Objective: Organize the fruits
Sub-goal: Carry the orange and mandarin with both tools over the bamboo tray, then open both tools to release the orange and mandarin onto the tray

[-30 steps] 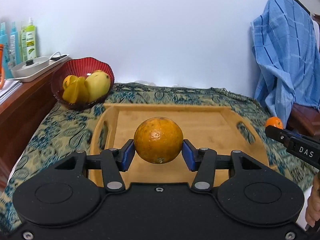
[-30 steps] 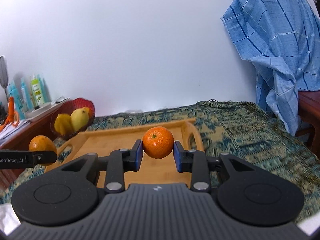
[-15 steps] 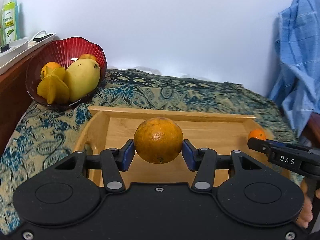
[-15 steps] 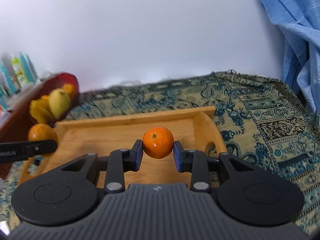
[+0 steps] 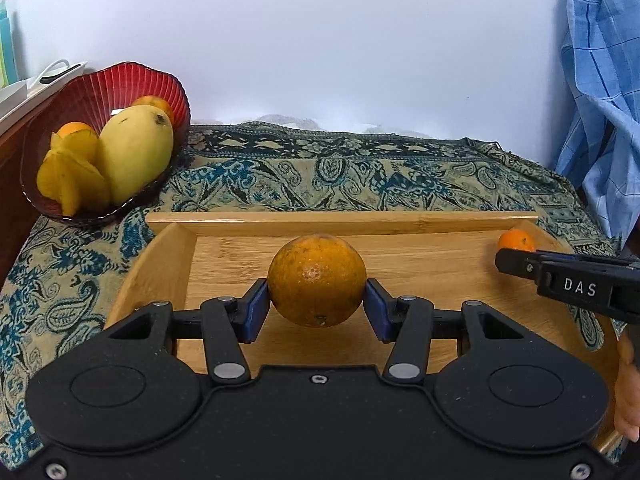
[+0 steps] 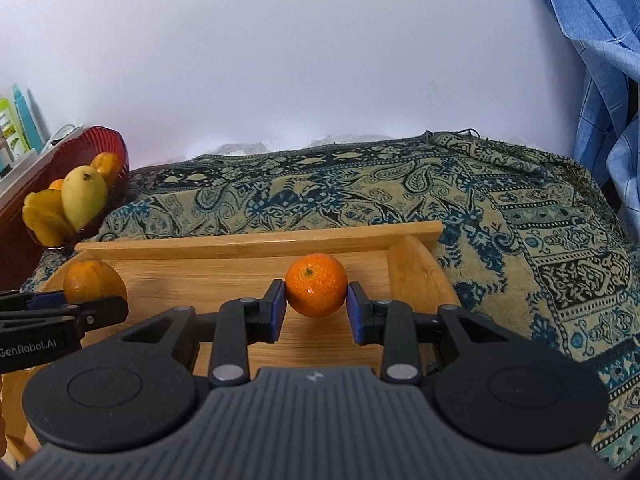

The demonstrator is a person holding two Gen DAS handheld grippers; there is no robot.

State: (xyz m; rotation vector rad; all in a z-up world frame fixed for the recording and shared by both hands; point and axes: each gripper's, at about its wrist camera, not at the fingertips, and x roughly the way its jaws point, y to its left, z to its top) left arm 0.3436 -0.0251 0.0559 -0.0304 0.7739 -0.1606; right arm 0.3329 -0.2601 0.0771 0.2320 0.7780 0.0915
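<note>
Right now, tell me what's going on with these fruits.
A person holds a two-finger tool in each hand over a wooden tray on a patterned cloth. The left tool is clamped on a large orange; the right tool is clamped on a small tangerine. Both fruits hang just above the tray floor, not set down. A red bowl at the back left holds a mango, a starfruit and more fruit.

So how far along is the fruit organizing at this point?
Nothing rests on the wooden tray yet. In hand: left gripper clamps the large orange, right gripper the small mandarin, both above it. Left: mango and starfruit in the red bowl.
</note>
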